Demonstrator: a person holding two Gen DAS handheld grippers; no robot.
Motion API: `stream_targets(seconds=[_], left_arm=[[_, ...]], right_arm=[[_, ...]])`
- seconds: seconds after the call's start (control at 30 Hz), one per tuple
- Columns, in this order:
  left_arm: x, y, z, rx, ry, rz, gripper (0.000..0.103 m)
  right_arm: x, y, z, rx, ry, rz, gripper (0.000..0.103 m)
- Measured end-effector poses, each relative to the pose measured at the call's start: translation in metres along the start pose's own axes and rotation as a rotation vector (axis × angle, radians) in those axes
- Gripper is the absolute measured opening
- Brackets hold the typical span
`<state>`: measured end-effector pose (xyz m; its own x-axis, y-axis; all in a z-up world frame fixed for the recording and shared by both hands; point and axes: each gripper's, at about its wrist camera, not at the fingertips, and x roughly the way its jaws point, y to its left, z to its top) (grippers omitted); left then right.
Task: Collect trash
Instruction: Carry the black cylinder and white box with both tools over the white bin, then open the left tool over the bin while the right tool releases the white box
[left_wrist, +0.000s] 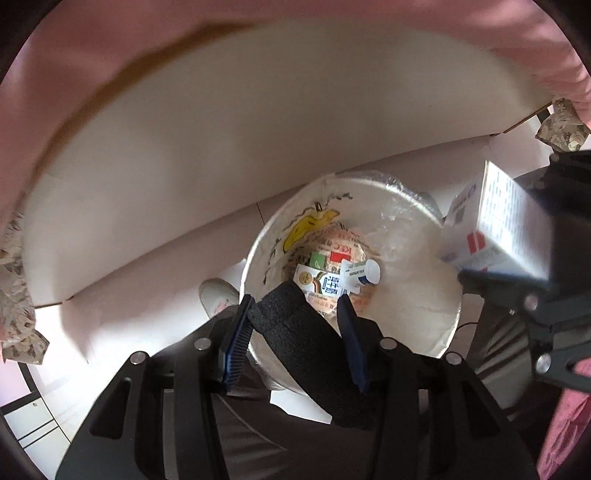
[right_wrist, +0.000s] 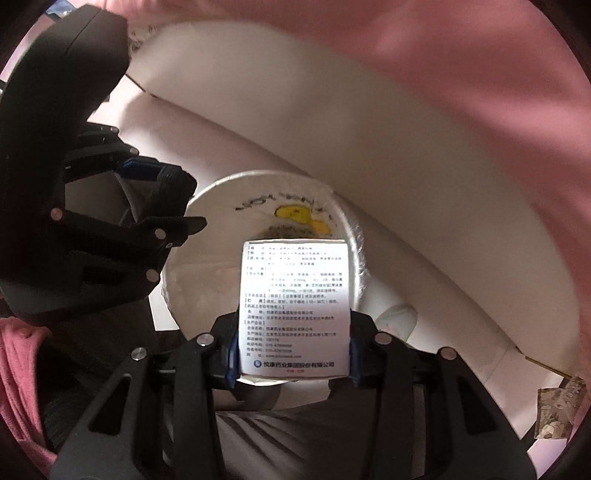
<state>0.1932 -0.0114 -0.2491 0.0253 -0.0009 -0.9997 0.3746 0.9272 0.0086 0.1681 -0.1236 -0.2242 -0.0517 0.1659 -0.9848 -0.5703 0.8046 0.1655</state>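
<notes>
Right gripper (right_wrist: 293, 363) clamped on box (right_wrist: 293, 306) over bin (right_wrist: 356, 243), left gripper (left_wrist: 295, 321) pinching black foam (left_wrist: 295, 332); drop step, needing release above opening.

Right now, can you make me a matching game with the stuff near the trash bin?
Things:
1. black foam piece
2. white medicine box
3. little white bottle
4. trash bin

Places or looks:
A. lying inside the bin
B. held in the right gripper
C. has a yellow drawing inside
D. held in the left gripper

Pairs: 1-D, 2-B, 3-A, 4-C
</notes>
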Motion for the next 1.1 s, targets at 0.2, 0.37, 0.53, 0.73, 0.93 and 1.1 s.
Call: stream_targets(seconds=[0.2,0.37,0.53,0.73,0.93,1.1], left_arm=[[0.031,0.000,0.000,-0.007,0.065,-0.020,0.048],[0.058,0.000,0.000,-0.033,0.115,-0.033,0.048],[0.079,0.004,0.002,-0.068,0.162,-0.055,0.048],[0.100,0.010,0.006,-0.107,0.214,-0.076,0.048],[0.114,0.010,0.009,-0.137,0.247,-0.106,0.050],[0.118,0.010,0.009,-0.136,0.251,-0.071,0.068]], right_arm=[[0.031,0.003,0.001,-0.006,0.084,0.011,0.044],[0.057,0.004,0.006,0.010,0.150,0.020,0.044],[0.077,0.000,0.009,0.053,0.207,0.038,0.044],[0.100,-0.007,0.011,0.108,0.269,0.062,0.044],[0.116,-0.009,0.014,0.130,0.296,0.049,0.045],[0.125,-0.013,0.014,0.146,0.330,0.021,0.059]])
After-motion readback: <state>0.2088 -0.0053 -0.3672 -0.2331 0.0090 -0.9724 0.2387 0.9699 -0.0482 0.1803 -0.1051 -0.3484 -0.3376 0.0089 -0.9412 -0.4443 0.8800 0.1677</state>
